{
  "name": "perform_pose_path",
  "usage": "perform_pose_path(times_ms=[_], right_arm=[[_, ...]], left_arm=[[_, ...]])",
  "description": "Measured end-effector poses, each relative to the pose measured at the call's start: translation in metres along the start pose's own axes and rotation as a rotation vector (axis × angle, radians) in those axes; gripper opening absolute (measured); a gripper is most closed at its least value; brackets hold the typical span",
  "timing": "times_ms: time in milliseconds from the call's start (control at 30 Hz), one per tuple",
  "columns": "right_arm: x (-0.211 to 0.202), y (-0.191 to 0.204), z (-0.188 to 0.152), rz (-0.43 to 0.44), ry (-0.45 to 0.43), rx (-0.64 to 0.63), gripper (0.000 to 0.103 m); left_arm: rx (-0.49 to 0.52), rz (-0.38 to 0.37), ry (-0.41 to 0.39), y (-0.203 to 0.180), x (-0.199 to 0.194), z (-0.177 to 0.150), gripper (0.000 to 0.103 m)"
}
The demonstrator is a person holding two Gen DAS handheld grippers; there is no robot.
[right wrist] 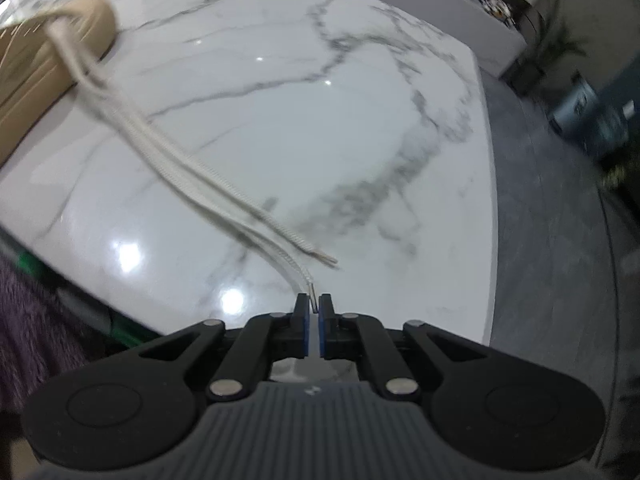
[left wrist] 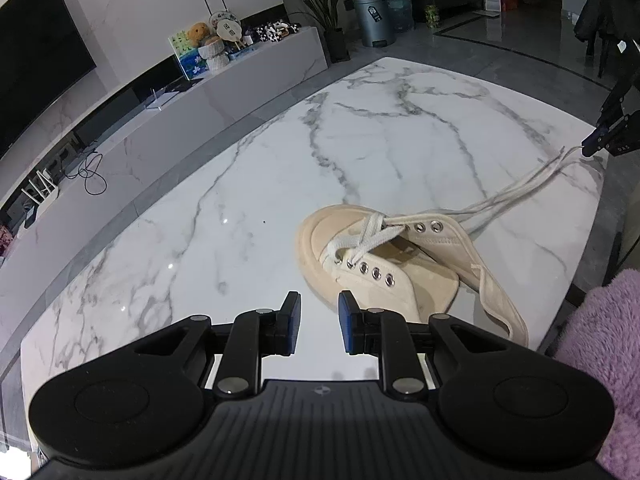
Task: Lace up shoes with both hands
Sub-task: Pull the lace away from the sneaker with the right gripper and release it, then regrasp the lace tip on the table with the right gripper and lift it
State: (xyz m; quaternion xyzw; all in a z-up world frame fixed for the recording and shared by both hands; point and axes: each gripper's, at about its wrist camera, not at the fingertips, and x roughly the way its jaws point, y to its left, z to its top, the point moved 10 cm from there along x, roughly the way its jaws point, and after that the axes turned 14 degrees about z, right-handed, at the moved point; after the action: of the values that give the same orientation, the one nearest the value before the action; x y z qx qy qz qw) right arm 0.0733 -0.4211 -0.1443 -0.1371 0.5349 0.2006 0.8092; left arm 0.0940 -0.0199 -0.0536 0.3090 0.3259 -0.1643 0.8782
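On a white marble table (left wrist: pixel 256 184) with grey veins, a cream canvas shoe (left wrist: pixel 384 264) lies tipped on its side, toe pointing away from the person, close to the near right edge. A flat white lace (left wrist: pixel 372 236) crosses its lowest eyelets only; four metal eyelets (left wrist: pixel 376 274) on the near flap sit empty. Both lace ends trail off to the right across the marble.

Low in front of the shoe, the left gripper (left wrist: pixel 319 322) hangs with its jaws apart and nothing between its blue pads. The right gripper (right wrist: pixel 314 308) has its jaws almost together, with the plastic tip of one lace end (right wrist: pixel 311 290) poking between them. A thin gap shows beside the tip, so the hold looks loose or just letting go. The other lace end (right wrist: pixel 320 257) lies free on the table, just beyond.

Judging by the look of it, the shoe is light and soft and would slide on the glossy marble when the lace is pulled, so it likely needs steadying at the eyelet flap. The lace is limp and thin; the stiff tip is the best place to pinch for threading.

Nothing else sits on the table. A fuzzy purple sleeve (left wrist: pixel 600 360) shows at the near right. A television (left wrist: pixel 36 92), a low cabinet with soft toys (left wrist: pixel 200 36), a plant and a bin (left wrist: pixel 374 16) stand well beyond the table.
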Motion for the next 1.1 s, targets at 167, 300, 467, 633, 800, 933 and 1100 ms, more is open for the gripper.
perform_pose_path(times_ms=[167, 300, 467, 633, 800, 933, 1100], right_arm=[[-0.001, -0.013, 0.005, -0.010, -0.012, 0.079, 0.031], [0.001, -0.019, 0.010, 0.043, -0.038, 0.220, 0.030], [0.009, -0.028, 0.016, 0.169, -0.118, 0.602, 0.031], [0.022, -0.031, 0.016, 0.232, -0.142, 0.849, 0.031], [0.027, -0.031, 0.028, 0.194, -0.152, 0.878, 0.031], [0.033, -0.034, 0.043, 0.147, -0.148, 0.836, 0.031], [0.044, -0.041, 0.062, 0.067, -0.157, 0.808, 0.030]], left_arm=[[-0.020, -0.013, -0.002, 0.001, 0.002, 0.004, 0.019], [-0.022, -0.015, 0.015, -0.001, 0.006, 0.003, 0.019], [-0.024, -0.014, 0.024, -0.003, 0.010, -0.002, 0.019], [-0.026, -0.029, 0.019, -0.004, 0.010, -0.008, 0.019], [-0.023, -0.044, 0.001, -0.008, 0.008, -0.010, 0.020], [-0.032, -0.062, -0.021, -0.013, 0.004, -0.008, 0.020], [-0.048, -0.079, -0.046, -0.015, 0.001, -0.003, 0.021]])
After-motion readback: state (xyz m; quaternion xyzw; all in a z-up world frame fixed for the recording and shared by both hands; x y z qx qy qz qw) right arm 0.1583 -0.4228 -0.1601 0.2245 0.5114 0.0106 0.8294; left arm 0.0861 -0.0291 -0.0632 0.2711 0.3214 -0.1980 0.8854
